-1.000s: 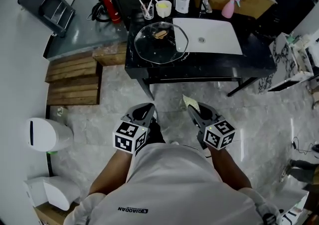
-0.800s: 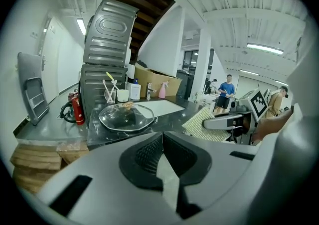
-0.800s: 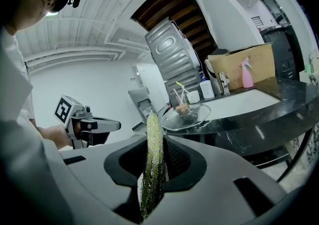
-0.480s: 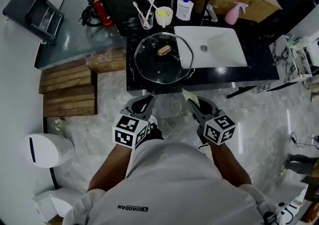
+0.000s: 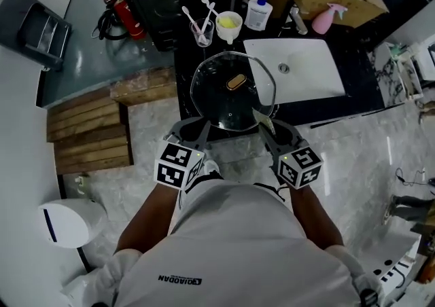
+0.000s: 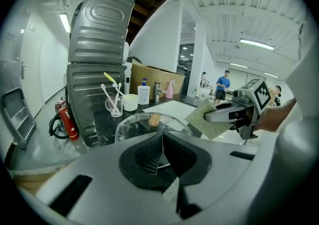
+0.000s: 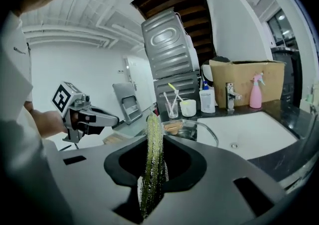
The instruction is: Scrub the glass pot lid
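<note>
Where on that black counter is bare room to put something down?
The white sink basin is bare, as is the black counter strip right of it. The round glass pot lid fills the left; cups and bottles crowd the back.

Bright, even indoor light fills all three views. In the left gripper view, ceiling strip lights (image 6: 256, 43) glow white. From the head view, the marble floor (image 5: 353, 156) carries a pale sheen and the glass lid (image 5: 217, 105) shows soft reflections. Both gripper views bend strongly and fall to black at the edges. The pad (image 7: 152, 164), near the lens, blurs.
</note>
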### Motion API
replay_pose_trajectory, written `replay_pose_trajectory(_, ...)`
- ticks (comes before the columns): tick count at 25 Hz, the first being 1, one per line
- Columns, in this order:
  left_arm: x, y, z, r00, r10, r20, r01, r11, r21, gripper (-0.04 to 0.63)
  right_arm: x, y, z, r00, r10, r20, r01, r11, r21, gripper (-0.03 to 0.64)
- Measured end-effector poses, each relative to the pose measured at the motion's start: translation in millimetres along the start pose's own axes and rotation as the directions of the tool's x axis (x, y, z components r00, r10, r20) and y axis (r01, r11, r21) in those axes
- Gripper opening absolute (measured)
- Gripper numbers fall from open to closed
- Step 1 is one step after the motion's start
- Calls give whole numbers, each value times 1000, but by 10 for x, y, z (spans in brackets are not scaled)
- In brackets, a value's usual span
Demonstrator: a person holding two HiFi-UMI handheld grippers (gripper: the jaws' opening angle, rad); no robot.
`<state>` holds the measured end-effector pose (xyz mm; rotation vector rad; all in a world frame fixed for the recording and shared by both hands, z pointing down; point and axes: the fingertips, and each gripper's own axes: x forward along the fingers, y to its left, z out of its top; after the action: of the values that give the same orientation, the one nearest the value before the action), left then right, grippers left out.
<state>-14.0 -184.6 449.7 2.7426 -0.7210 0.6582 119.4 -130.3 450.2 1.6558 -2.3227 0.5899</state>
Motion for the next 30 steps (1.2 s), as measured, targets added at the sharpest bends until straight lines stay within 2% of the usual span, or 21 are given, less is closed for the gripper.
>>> replay_pose_trajectory(5, 191, 226, -55, 997, -55, -48, 57, 998, 27, 18, 336, -99, 90, 997, -60, -41, 55, 993, -101, 85)
replay_pose_trajectory(9, 253, 323, -71, 996, -75, -52, 77, 997, 33, 18, 550, -184, 160, 990, -113, -79, 92, 970, -226, 86)
replay_pose_trajectory(16, 319, 437, -81, 998, -57, -34, 58, 998, 16, 18, 885, -360, 341, 988, -117, -99, 80, 946, -315, 86)
replay_pose_trajectory(24, 456, 396, -105, 1000, 3, -13, -3, 998, -60, 18, 1232, -610, 446, 980, -122, -156, 31, 872, -489, 86)
replay_pose_trajectory(30, 484, 433, -25, 999, 51, -1, -51, 995, -90, 18, 1407, -643, 399, 967, -128, -218, -30, 799, -601, 86)
